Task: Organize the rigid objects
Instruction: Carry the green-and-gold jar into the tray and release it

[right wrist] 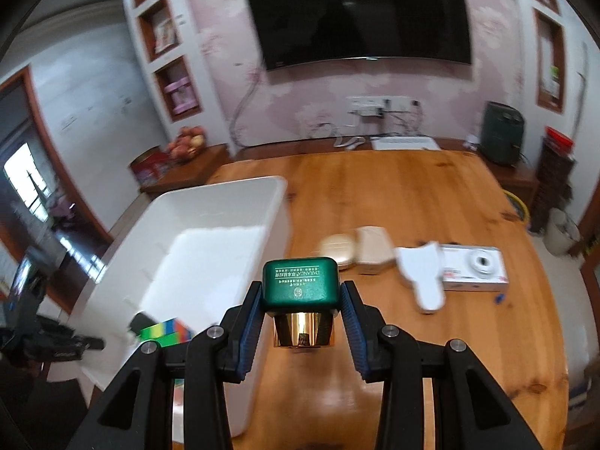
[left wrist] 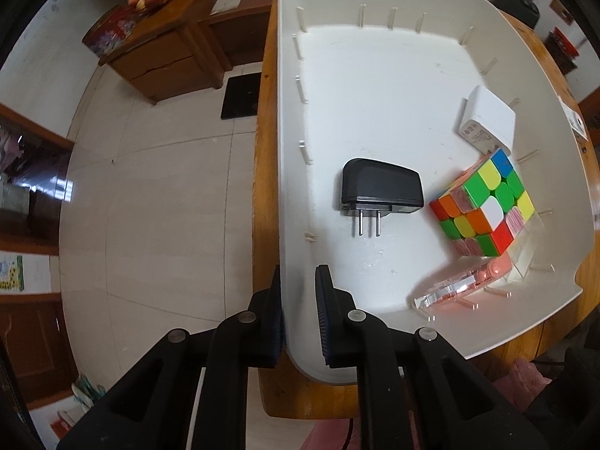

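While clamped on the near wall of the white bin (left wrist: pixel 288 195), left gripper (left wrist: pixel 300 311) with one finger outside, one inside. Right gripper (right wrist: pixel 302 322) pinching the green bottle (right wrist: pixel 300 281) by its body, gold cap toward the camera, raised over the wooden table (right wrist: pixel 375 195) beside the bin. Inside the bin: clear pink case (left wrist: pixel 461 285) nearest, then black charger (left wrist: pixel 380 187) and puzzle cube (left wrist: pixel 483 206), white adapter (left wrist: pixel 487 120) farthest. Farther on the table: beige cases (right wrist: pixel 356 249), white camera (right wrist: pixel 474 268).

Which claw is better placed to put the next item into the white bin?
Right, probably. The right claw already grips the green-and-gold bottle, with the white bin just to its left. The left claw is clamped on the bin's wall, apparently steadying it.
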`<state>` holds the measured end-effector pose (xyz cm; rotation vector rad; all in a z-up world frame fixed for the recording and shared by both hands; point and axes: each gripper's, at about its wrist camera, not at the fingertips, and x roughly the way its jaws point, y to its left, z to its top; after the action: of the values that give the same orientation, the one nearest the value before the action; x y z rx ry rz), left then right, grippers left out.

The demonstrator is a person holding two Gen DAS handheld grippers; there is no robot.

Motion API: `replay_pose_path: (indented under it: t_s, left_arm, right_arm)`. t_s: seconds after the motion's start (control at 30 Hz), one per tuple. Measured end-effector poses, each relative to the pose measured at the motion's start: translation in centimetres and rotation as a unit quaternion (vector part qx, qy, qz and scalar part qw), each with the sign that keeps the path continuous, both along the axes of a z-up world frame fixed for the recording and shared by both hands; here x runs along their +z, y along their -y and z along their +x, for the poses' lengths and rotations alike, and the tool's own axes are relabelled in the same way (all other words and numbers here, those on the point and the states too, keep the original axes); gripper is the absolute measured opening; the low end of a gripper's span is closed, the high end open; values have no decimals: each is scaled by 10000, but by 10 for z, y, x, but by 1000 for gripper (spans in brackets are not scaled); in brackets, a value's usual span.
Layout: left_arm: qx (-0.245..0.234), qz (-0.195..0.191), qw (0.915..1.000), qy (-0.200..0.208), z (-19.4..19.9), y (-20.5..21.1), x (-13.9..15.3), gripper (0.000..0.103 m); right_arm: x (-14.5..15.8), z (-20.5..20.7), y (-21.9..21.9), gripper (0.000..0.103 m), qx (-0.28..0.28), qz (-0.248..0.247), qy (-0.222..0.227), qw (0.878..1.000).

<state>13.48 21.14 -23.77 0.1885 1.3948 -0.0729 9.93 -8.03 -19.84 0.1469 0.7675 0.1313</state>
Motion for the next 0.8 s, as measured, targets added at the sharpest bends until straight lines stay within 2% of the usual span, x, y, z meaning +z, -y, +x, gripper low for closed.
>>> replay_pose_path:
  t_s: [0.37, 0.7, 0.77, 0.8]
  left_arm:
    - [-364, -61, 9993, 81, -5, -3, 1, 15]
    - [-431, -99, 9990, 84, -8, -4, 0, 15]
    - [-406, -110, 9991, 80, -7, -5, 0, 15]
    - [-390, -115, 9991, 80, -7, -6, -1, 15]
  right_arm:
    - [-9, -13, -75, 41, 824, -62, -251, 9963]
    - [-23, -13, -105, 41, 1149, -300, -576, 9913]
    - [-23, -12, -104, 45, 1122, -328, -582, 9914]
    - [-21, -13, -102, 51, 1096, -296, -500, 9923]
